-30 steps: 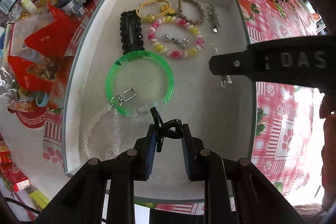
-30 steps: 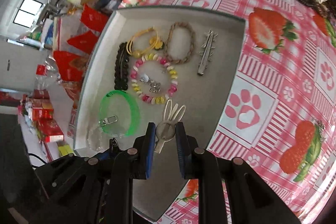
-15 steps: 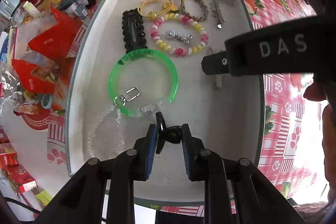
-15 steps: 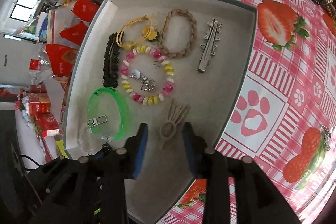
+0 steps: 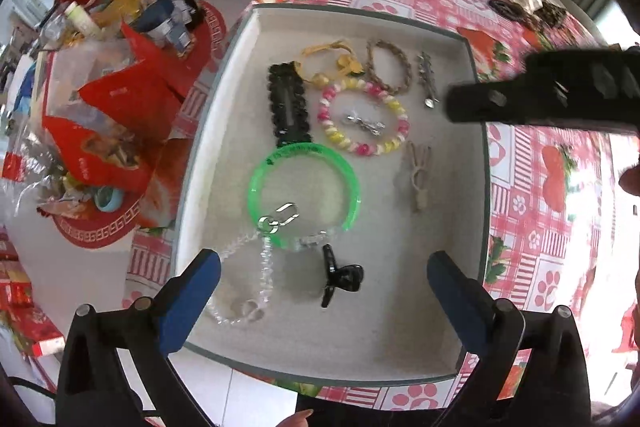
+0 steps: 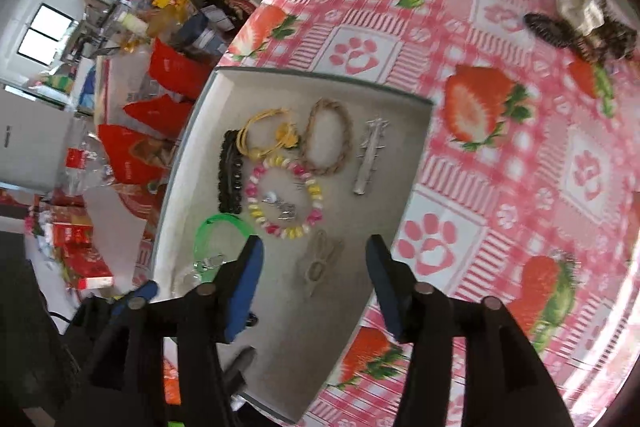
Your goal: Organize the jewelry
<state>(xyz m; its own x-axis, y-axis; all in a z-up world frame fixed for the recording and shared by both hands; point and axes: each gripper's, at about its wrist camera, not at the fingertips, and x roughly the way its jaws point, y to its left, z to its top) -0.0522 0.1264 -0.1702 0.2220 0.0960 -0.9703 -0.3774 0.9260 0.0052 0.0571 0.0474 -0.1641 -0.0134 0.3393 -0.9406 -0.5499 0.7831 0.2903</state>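
Note:
A grey tray (image 5: 400, 347) (image 6: 416, 131) holds a green bangle (image 5: 304, 199) (image 6: 220, 231), a beaded bracelet (image 5: 362, 119) (image 6: 284, 203), a black hair clip (image 5: 288, 107) (image 6: 230, 175), a woven bracelet (image 5: 390, 71) (image 6: 326, 137), a yellow cord (image 5: 332, 61), a silver clip (image 5: 426, 79) (image 6: 370, 157) and a clear bead chain (image 5: 256, 279). A small black clip (image 5: 340, 279) lies free on the tray floor between the jaws of my left gripper (image 5: 324, 287), which are opening wide above it. A beige rabbit-shaped clip (image 5: 418, 179) (image 6: 318, 263) lies free under my right gripper (image 6: 316, 283), whose jaws are opening.
More hair pieces (image 5: 524, 7) (image 6: 580, 27) lie on the strawberry tablecloth (image 6: 500, 187) beyond the tray. Red snack bags and bottles (image 5: 112, 107) crowd the table's left side. The right gripper's body (image 5: 552, 95) crosses the left view above the tray's right edge.
Both grippers went from shut to open and rose. The black clip dropped from the left one onto the tray; the beige rabbit-shaped clip was let go by the right one.

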